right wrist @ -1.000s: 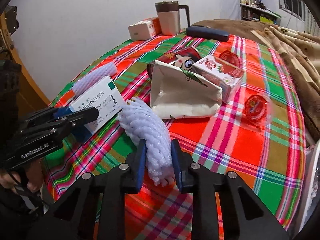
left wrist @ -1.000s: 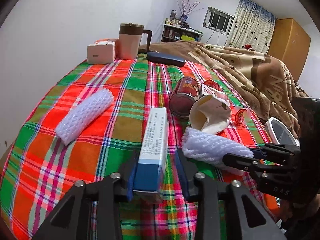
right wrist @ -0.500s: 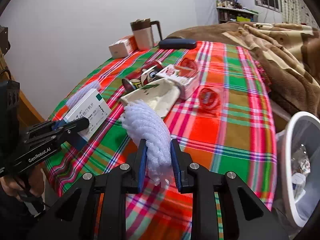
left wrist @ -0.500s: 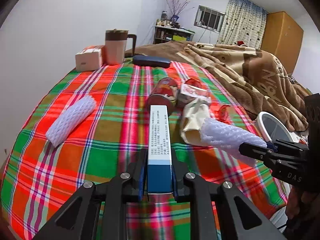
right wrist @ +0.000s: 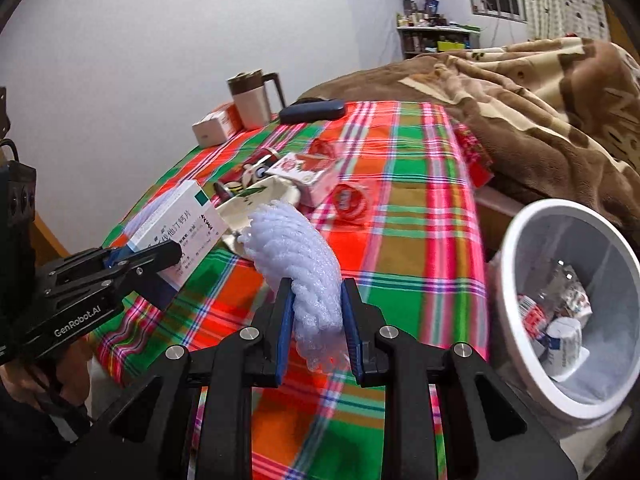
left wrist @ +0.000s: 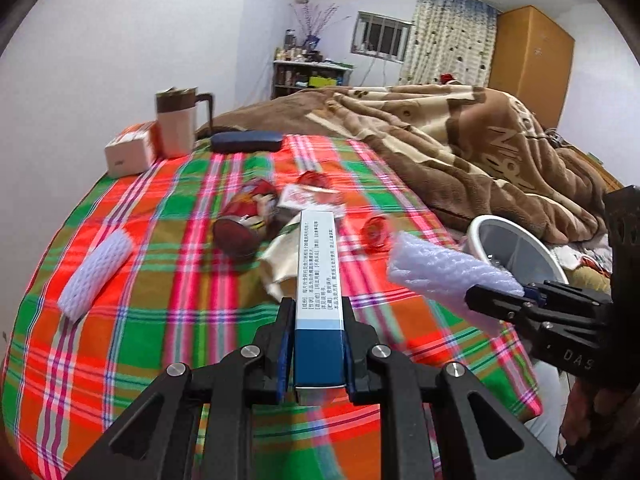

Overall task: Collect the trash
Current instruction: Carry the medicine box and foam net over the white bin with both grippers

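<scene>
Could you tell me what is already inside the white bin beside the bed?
The white bin holds crumpled wrappers and a white carton with blue print; anything underneath them is hidden.

**Two wrist views, one shared worktop**

Left wrist view: we look forward and downward along the left tool (left wrist: 316, 344), close above the plaid-covered worktop (left wrist: 152, 248), facing the far window (left wrist: 382, 38). Right wrist view: we look along the right tool (right wrist: 318, 320) from just beside it, angled further toward the white bin (right wrist: 516, 312). Both views share the worktop, the mug (left wrist: 176, 122), the brown blanket (left wrist: 460, 136) and each other's tool.
</scene>
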`<act>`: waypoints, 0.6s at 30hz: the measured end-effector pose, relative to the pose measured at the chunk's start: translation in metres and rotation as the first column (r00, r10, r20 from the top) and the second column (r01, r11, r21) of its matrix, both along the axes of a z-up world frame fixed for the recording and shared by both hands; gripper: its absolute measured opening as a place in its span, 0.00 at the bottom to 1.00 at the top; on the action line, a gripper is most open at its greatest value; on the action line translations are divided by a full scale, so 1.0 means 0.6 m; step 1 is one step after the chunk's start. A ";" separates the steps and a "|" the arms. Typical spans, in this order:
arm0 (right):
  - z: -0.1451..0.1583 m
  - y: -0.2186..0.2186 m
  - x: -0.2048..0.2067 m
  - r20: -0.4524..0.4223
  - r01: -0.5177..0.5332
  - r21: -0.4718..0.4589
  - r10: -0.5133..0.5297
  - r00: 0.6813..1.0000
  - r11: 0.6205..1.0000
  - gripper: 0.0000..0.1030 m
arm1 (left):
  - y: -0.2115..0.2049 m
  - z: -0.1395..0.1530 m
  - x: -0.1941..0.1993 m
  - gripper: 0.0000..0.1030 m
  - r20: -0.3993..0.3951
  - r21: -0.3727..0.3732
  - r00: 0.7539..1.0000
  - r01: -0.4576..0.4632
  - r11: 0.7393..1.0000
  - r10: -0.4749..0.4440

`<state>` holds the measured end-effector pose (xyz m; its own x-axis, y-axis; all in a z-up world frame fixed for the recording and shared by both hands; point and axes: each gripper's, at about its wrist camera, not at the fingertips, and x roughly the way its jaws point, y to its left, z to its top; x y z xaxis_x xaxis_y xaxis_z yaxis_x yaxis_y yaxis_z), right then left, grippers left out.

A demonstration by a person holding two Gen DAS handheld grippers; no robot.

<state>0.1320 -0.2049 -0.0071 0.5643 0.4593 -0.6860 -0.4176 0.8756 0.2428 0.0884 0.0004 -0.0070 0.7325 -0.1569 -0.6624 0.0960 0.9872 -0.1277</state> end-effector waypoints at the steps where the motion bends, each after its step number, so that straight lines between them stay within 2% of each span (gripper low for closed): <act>1: 0.001 -0.008 0.000 0.000 0.014 0.002 -0.014 1.000 1.000 0.23 | -0.010 0.004 0.002 0.20 0.004 0.001 1.000 0.010 1.000 -0.010; 18: 0.004 -0.092 -0.008 0.010 0.157 0.014 -0.157 0.988 0.988 0.23 | -0.095 0.015 0.028 0.20 0.012 0.001 0.993 0.122 0.993 -0.122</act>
